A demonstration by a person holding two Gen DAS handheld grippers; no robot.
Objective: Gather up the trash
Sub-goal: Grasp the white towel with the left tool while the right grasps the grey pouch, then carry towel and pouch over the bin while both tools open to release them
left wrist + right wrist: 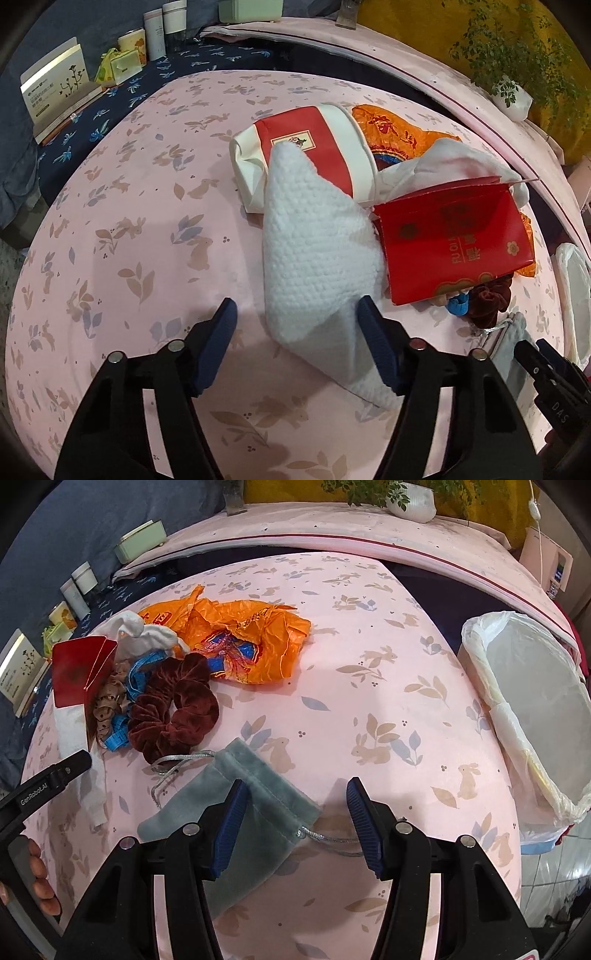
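On a pink rabbit-print tablecloth [129,229] lies a pile: a white knitted cloth [314,251], a red-and-white pouch [314,147], a red folded card [450,236], an orange plastic bag [243,635], a brown velvet scrunchie [173,709], a blue tape measure [120,738]. My left gripper [297,314] is open, its jaws around the near corner of the knitted cloth. My right gripper [293,805] is open over the mouth of a grey velvet drawstring pouch [236,812]. A white-lined trash bin [535,709] stands at the table's right edge.
Boxes and jars [155,37] line a dark blue cloth at the back left. A potted plant [410,498] and a green box [140,542] sit on the pink ledge behind. The left gripper's body [48,779] shows at the right wrist view's left edge.
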